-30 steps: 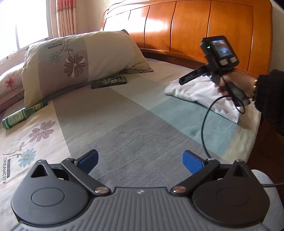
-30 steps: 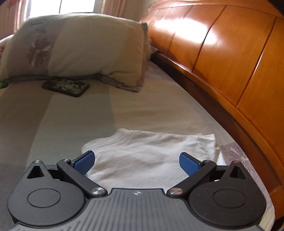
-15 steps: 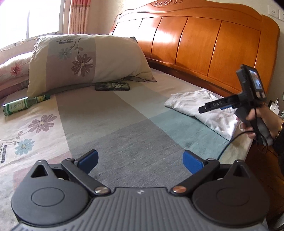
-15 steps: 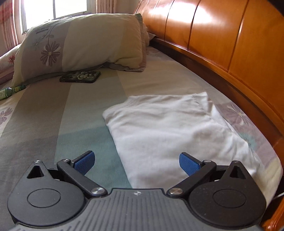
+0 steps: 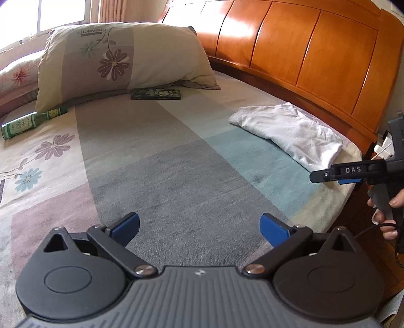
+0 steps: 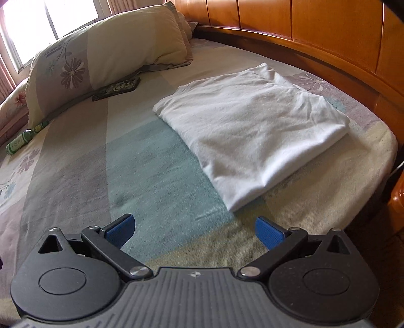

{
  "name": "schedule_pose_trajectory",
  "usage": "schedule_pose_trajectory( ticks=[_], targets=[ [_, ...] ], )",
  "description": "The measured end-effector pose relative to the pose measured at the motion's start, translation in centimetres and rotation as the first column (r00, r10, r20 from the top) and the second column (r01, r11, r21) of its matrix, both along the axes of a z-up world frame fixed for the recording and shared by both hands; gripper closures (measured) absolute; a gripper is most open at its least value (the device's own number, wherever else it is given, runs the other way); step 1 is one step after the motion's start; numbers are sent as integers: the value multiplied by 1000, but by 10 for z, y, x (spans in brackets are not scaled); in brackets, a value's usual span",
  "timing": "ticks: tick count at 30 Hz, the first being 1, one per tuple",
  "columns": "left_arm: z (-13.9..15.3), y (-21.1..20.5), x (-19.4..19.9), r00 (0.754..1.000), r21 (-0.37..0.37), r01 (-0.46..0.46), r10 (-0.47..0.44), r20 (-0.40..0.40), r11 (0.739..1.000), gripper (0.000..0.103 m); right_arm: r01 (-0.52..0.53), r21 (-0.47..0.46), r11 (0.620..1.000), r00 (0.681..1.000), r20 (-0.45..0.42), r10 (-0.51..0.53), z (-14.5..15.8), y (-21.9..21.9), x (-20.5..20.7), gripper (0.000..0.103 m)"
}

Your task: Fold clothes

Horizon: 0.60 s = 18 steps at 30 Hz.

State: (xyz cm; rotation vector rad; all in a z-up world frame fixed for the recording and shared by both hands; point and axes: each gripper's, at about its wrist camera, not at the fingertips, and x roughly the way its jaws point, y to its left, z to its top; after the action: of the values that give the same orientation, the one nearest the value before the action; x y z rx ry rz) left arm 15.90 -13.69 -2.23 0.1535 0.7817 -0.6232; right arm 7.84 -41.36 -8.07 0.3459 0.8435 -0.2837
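Folded white cotton shirt (image 6: 252, 131) on the patchwork bed (image 6: 151, 161), right gripper (image 6: 194, 230) held level just short of it — jaws spread, empty, left gripper (image 5: 199, 227) further away, likewise spread

We see a bed (image 5: 176, 161) covered by a sheet in broad blocks of grey, teal, cream and mauve, with printed flowers along one side. Behind it stands a curved headboard (image 5: 303, 50) of glossy orange wood panels. A large pillow (image 5: 121, 58) with a purple flower and the printed word DREAMCITY leans near the headboard; a second, pinkish pillow (image 5: 17, 75) lies partly behind it. Just in front of the large pillow we find a flat dark case (image 5: 156, 93) with a green pattern, lying on the sheet. A green bottle (image 5: 27, 122) lies on its side at the pillow's lower corner. A bright window (image 5: 38, 15) with curtains sits beyond.
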Motion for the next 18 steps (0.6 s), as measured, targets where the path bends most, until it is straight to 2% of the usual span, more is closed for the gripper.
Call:
schedule_pose_trajectory(
  ticks=[6, 18],
  targets=[
    [-7, -20, 1, 999, 23, 33, -33, -34, 999, 2, -52, -38, 998, 998, -30, 51, 8, 34, -27, 0],
    [3, -60, -8, 992, 26, 125, -125, -24, 992, 2, -36, -55, 998, 999, 3, 36, 23, 46, -58, 0]
  ],
)
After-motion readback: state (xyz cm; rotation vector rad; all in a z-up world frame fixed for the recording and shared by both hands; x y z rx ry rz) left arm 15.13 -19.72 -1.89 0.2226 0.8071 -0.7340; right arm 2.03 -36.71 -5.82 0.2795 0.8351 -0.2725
